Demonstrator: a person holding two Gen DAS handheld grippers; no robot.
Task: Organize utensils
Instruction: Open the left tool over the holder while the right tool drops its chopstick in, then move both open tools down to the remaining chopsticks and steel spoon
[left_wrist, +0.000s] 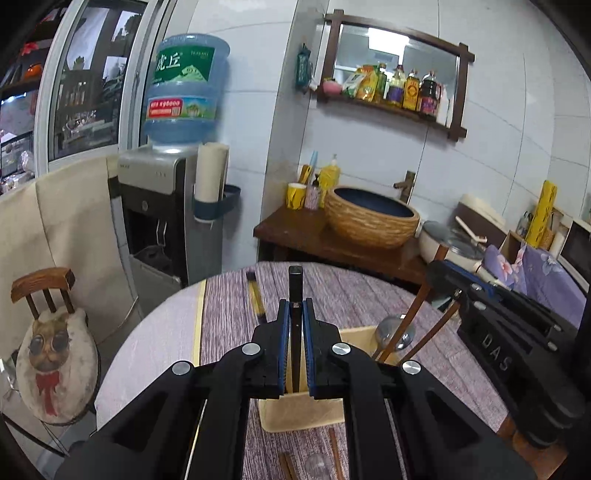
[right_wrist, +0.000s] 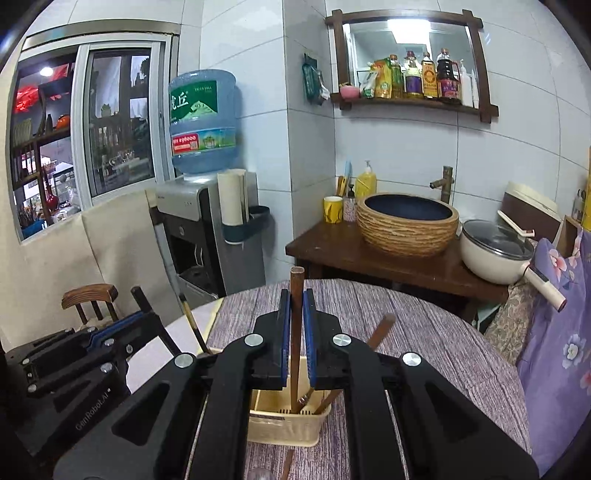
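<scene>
My left gripper (left_wrist: 295, 306) is shut on a black chopstick (left_wrist: 295, 284) that stands upright, its lower end down in the cream utensil holder (left_wrist: 299, 411). My right gripper (right_wrist: 296, 297) is shut on a brown chopstick (right_wrist: 296, 280), also upright, its lower end inside the same holder (right_wrist: 284, 424). The holder stands on the round table's purple cloth (left_wrist: 351, 291). A metal spoon (left_wrist: 391, 334) and brown chopsticks (left_wrist: 413, 314) lean in it. Each gripper shows in the other's view, the right one (left_wrist: 461, 291) at right, the left one (right_wrist: 122, 325) at left.
A black-and-yellow chopstick (left_wrist: 255, 295) lies on the cloth beyond the holder. Brown chopsticks (left_wrist: 334, 454) and a spoon (left_wrist: 317, 467) lie in front of it. Behind the table are a wooden counter with a woven basin (left_wrist: 371, 218), a water dispenser (left_wrist: 166, 206), a pot (right_wrist: 495, 247) and a small chair (left_wrist: 55, 343).
</scene>
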